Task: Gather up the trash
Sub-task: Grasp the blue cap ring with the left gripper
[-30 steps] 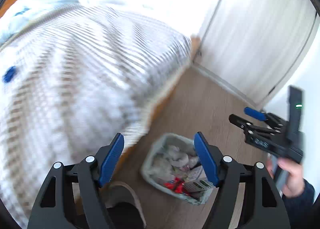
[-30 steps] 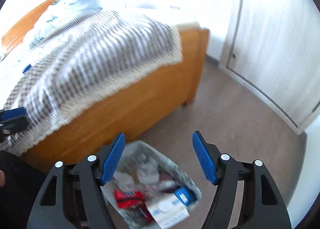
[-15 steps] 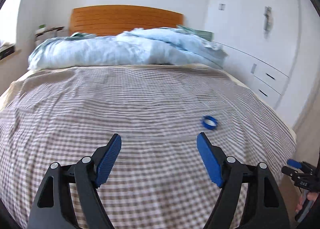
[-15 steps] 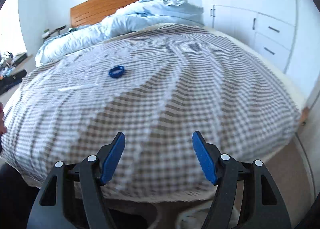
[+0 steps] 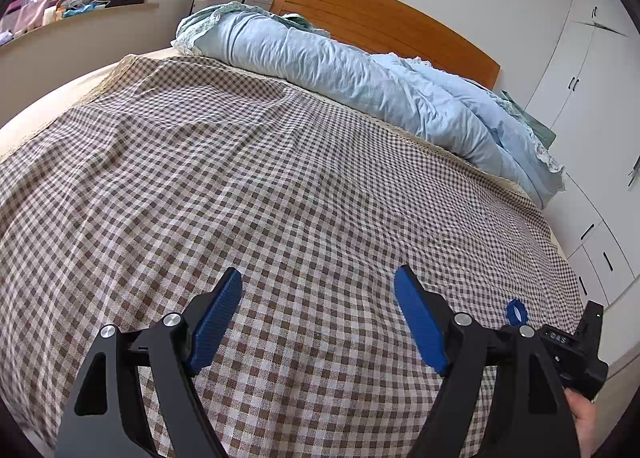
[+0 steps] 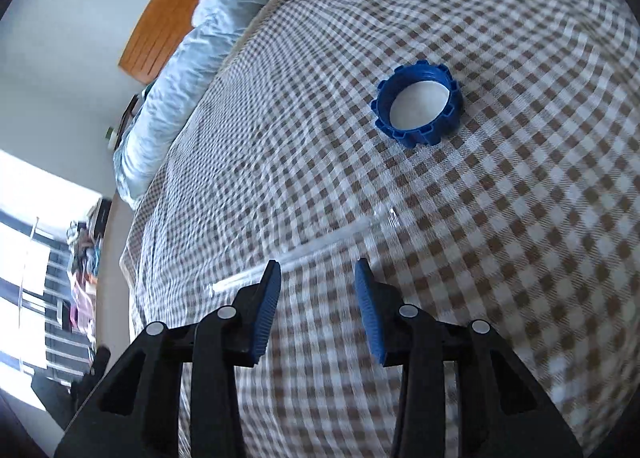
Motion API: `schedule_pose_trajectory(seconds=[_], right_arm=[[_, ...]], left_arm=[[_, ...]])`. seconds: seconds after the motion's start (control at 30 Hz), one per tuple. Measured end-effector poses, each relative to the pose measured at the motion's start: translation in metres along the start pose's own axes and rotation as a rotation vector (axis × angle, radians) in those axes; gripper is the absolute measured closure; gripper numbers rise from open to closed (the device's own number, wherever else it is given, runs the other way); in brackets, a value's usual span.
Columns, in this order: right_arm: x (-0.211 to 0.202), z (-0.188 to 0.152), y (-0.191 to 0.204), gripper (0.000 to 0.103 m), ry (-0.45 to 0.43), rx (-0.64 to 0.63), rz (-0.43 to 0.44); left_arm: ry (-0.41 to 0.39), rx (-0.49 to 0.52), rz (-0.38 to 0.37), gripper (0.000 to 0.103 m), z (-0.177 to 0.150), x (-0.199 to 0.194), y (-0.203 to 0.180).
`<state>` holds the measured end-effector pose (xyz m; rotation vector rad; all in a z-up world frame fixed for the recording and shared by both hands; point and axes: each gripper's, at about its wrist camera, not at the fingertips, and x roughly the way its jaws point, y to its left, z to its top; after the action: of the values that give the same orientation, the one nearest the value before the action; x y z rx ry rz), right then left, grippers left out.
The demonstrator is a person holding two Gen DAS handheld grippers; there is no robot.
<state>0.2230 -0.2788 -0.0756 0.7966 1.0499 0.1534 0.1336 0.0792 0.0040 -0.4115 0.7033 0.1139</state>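
My right gripper (image 6: pixel 316 290), fingers half-closed on nothing, should straddle the blue cap (image 6: pixel 418 103) squarely (left gripper (image 5: pixel 320 314) fingers apart, idle).

text: none legible | labels: none | numbers: none

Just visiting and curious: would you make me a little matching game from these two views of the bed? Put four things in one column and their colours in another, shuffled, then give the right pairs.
Things:
1. bottle cap lying on the bed
2. rolled duvet
3. headboard
4. bedspread

Colours:
A. orange-brown wood
B. brown and white checks
C. dark blue with a white inside
D. pale blue

Pairs: 1-C, 2-D, 3-A, 4-B
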Motion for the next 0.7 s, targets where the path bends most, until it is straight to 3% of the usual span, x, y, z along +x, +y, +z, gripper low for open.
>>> schedule_pose_trajectory(seconds=[0.1, 0.2, 0.27, 0.33, 0.4, 0.53, 0.7], right_arm=[[0.011, 0.013, 0.016, 0.068, -0.085, -0.023, -0.098], [0.024, 0.021, 0.031, 0.088, -0.117, -0.116, -0.214], [0.03, 0.024, 0.038, 0.096, -0.12, -0.178, -0.226], [0.02, 0.025, 0.039, 0.101, -0.131, -0.181, -0.158], [-0.009, 0.022, 0.048, 0.102, -0.21, -0.246, -0.128], [-0.078, 0.015, 0.071, 0.103, -0.383, -0.433, -0.168], [-0.161, 0.013, 0.065, 0.103, -0.552, -0.557, -0.232]], left_arm=[[0.009, -0.006, -0.005, 0.028, 0.002, 0.007, 0.001], [0.041, -0.002, -0.02, 0.028, 0.002, 0.014, 0.001], [0.05, 0.008, -0.018, 0.028, 0.001, 0.016, 0.0], [0.048, 0.011, -0.016, 0.028, 0.001, 0.016, 0.0], [0.047, 0.008, -0.013, 0.028, 0.0, 0.016, 0.0], [0.059, 0.022, -0.023, 0.028, -0.004, 0.02, -0.005], [0.069, 0.109, -0.051, 0.028, -0.016, 0.025, -0.03]])
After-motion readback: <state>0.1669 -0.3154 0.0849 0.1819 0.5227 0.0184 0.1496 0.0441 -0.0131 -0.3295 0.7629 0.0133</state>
